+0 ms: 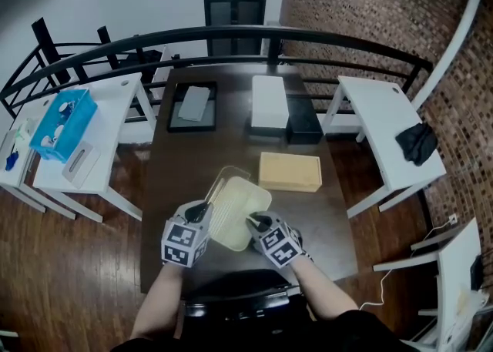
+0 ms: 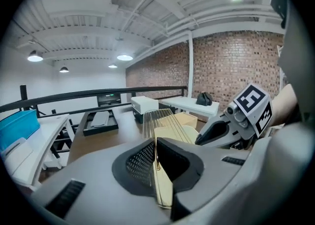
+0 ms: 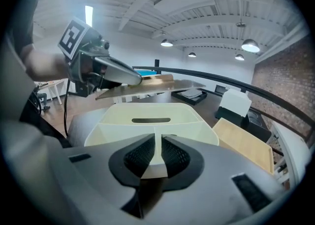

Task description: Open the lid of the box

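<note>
A cream plastic box (image 1: 240,216) sits near the front edge of the dark table (image 1: 177,165). Its clear ribbed lid (image 1: 217,189) stands tilted up on the left side, lifted off the box. My left gripper (image 1: 205,209) is shut on the lid's (image 2: 160,120) edge; the thin lid runs between the pads (image 2: 142,162). My right gripper (image 1: 253,222) is shut on the near wall of the box (image 3: 147,120), which shows open and divided inside. In the right gripper view the lid (image 3: 147,83) hangs above the box, held by the left gripper (image 3: 129,75).
A tan flat box (image 1: 290,171) lies just behind the cream one. Farther back are a white box (image 1: 269,102), a black box (image 1: 304,123) and a black tray (image 1: 192,106). White tables flank both sides; the left one carries a blue bin (image 1: 65,121). A black railing (image 1: 231,35) curves behind.
</note>
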A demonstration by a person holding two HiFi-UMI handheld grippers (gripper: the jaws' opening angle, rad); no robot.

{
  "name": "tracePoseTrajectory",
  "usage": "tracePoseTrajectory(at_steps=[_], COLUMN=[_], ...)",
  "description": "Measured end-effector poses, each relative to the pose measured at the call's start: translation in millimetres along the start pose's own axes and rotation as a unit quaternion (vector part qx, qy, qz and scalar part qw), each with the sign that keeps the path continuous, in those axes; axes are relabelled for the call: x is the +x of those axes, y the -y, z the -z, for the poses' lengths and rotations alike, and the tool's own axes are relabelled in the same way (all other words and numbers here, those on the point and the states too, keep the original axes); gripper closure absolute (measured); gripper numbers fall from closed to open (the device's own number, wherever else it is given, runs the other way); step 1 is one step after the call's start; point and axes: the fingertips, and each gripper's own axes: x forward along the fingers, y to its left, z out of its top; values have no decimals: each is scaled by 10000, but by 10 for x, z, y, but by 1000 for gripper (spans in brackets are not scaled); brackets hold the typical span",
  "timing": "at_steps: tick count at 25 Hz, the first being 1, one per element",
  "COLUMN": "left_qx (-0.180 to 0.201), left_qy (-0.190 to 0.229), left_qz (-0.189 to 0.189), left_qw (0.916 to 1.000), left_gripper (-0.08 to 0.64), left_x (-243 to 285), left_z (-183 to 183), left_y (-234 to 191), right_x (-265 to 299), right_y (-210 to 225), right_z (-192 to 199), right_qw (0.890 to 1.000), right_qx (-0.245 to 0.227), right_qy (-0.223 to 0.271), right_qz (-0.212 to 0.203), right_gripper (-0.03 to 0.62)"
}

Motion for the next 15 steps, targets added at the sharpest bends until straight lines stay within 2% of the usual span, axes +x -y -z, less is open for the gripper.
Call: tracePoseTrajectory(at_steps=[4, 6, 9, 12, 15], left_qx=[-319, -523, -912, -1264, -1121], left_qy=[127, -39, -469, -803, -925], left_qz=[-687, -1114, -1687, -1999, -2101], left_qw=[9970, 9924, 9803, 9683, 9668], left_gripper=[552, 552, 552, 552, 552], left_x=[-400, -593, -813, -881, -860], left_z=[103, 373, 994, 1563, 1847], left_y=[-521, -817, -1149, -1197, -1088], right_x=[1, -1, -4, -13, -19], right_y=[4, 4, 1, 17, 21], right_z=[1, 3, -2, 5, 14], right_qw=[10000, 10000, 10000, 10000, 9999], right_qx=[3, 8, 23, 65, 111], right_qy=[5, 5, 4, 2, 1], right_qz=[19, 23, 34, 39, 22], right_gripper=[546, 547, 546, 548, 546])
